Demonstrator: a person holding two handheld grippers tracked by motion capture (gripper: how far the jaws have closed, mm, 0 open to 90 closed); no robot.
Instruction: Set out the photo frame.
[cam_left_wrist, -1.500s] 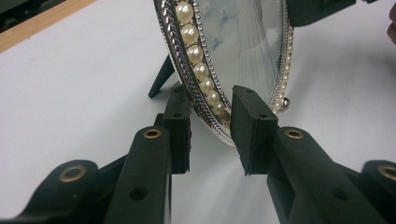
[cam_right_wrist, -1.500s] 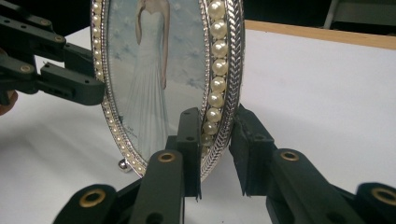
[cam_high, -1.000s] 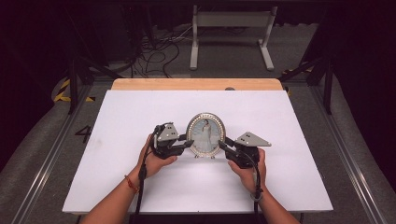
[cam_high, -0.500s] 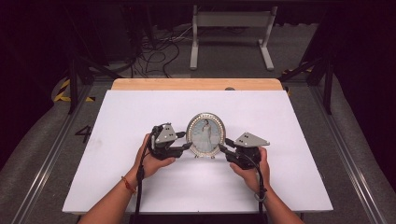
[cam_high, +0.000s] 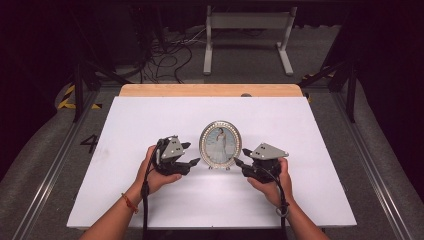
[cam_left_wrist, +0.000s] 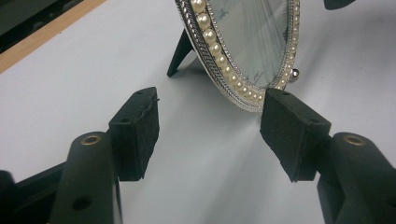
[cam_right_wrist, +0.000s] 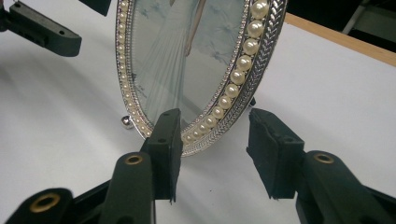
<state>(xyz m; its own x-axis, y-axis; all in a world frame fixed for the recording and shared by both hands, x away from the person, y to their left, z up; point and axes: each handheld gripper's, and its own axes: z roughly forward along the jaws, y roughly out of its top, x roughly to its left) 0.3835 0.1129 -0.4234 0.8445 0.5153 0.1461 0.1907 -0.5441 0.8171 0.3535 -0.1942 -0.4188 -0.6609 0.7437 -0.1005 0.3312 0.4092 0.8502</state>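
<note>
An oval picture frame (cam_high: 220, 144) stands upright near the middle of the white tabletop (cam_high: 300, 130), a little toward the person's side. Its silver rim carries a row of small pearls, and behind the glass there is a photo of a figure in a long white dress. In the left gripper view a black back stand (cam_left_wrist: 180, 53) props the oval picture frame (cam_left_wrist: 243, 51) from behind, and a small round silver foot (cam_left_wrist: 294, 74) touches the tabletop (cam_left_wrist: 70, 74) at the front. The left tongs (cam_high: 191, 154) are held by the left hand (cam_high: 157, 175) just beside the left edge of the frame. Their jaws are released and wide apart, and in the left gripper view the left tongs (cam_left_wrist: 210, 130) have the lower rim of the frame close to the right pad (cam_left_wrist: 292, 133), but I cannot tell if it touches. The right tongs (cam_high: 241, 157) are held by the right hand (cam_high: 272, 182) just beside the right edge of the frame. In the right gripper view the right tongs (cam_right_wrist: 212, 149) are also released, with the lower pearl rim of the oval picture frame (cam_right_wrist: 187, 60) standing between the two pads; one pad (cam_right_wrist: 166, 149) is in front of the glass side and the other is behind the rim, and no pad presses it. A black cable (cam_high: 145, 210) trails from the left tongs along the forearm. Beyond the white sheet a strip of wood (cam_high: 210, 90) forms the far edge of the tabletop.
</note>
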